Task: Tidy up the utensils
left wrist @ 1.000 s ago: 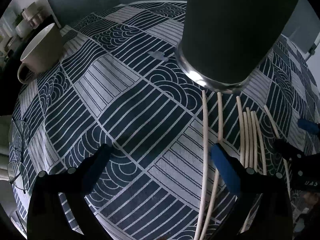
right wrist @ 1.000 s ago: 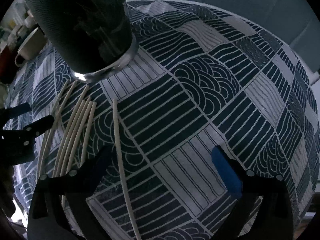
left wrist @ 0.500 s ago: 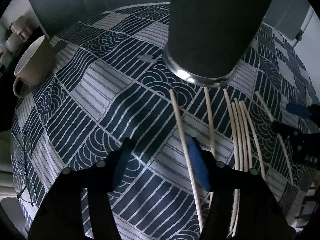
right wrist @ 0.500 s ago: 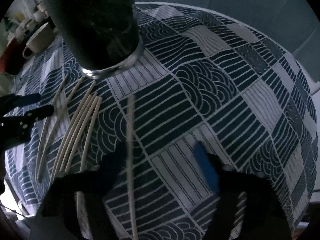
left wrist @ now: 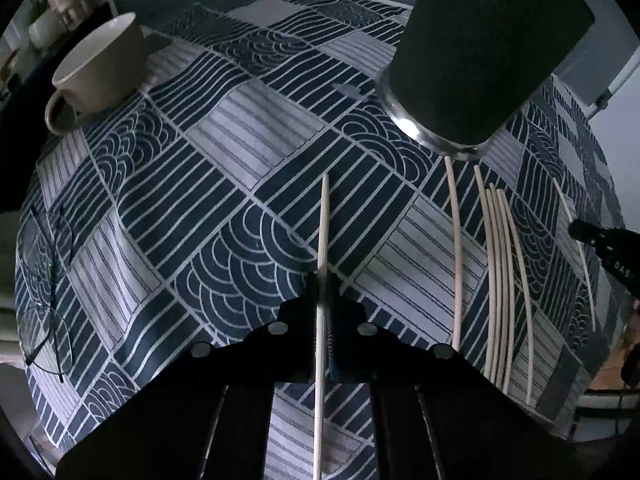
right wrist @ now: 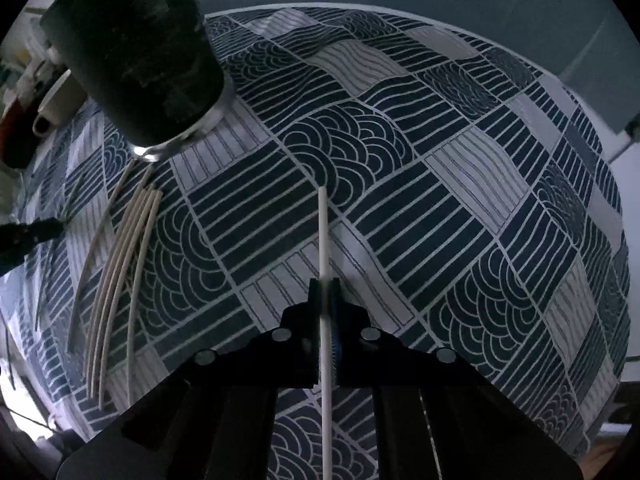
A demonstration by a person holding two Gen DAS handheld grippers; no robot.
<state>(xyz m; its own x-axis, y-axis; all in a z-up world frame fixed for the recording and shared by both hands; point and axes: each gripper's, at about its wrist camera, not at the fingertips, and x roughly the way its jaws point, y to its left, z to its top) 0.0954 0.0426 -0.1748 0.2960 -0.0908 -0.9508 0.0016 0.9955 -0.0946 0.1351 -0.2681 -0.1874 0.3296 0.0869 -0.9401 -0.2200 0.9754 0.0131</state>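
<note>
My left gripper (left wrist: 323, 280) is shut on a pale chopstick (left wrist: 324, 224) that runs straight ahead between its fingers, just above the cloth. My right gripper (right wrist: 325, 286) is shut on another pale chopstick (right wrist: 323, 232) in the same way. Several more chopsticks (left wrist: 498, 264) lie side by side on the patterned tablecloth (left wrist: 224, 208), right of the left gripper and left of the right one, shown again as a loose row of chopsticks (right wrist: 120, 260). A tall dark cylindrical holder (left wrist: 480, 52) with a shiny metal base stands beyond them; the same holder (right wrist: 140, 52) fills the right view's upper left.
A beige mug (left wrist: 96, 68) stands at the far left of the cloth, and the mug (right wrist: 56, 104) shows behind the holder. A pair of glasses (left wrist: 40, 280) lies at the left table edge. The right gripper's tip (left wrist: 600, 240) shows at the right border.
Both grippers went from wide open to shut, each closing on a chopstick. Both then shifted sideways away from the row, carrying their sticks off the pile.
</note>
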